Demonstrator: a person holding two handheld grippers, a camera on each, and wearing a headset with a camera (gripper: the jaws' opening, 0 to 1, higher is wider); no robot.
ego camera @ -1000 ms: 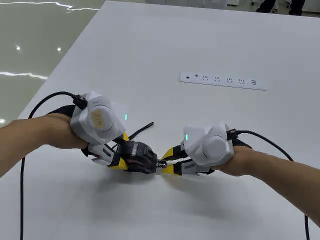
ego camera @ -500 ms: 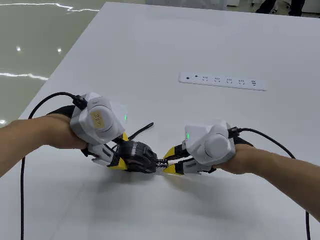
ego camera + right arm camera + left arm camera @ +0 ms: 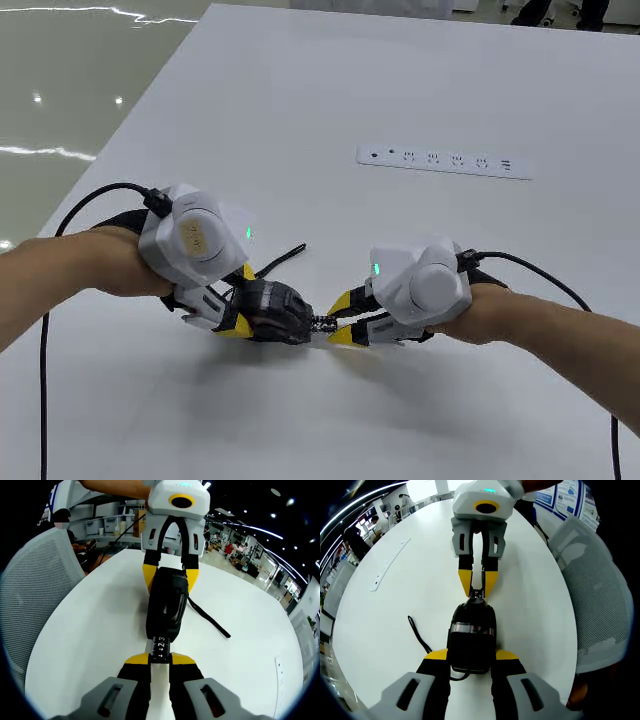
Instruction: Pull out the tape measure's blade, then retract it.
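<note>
Blade (image 3: 160,648) barely out of case (image 3: 168,602)

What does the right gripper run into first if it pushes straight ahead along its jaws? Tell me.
The black tape measure case. The right gripper, shut on the short white numbered blade, points straight at it; the left gripper clamps that case from the far side.
</note>
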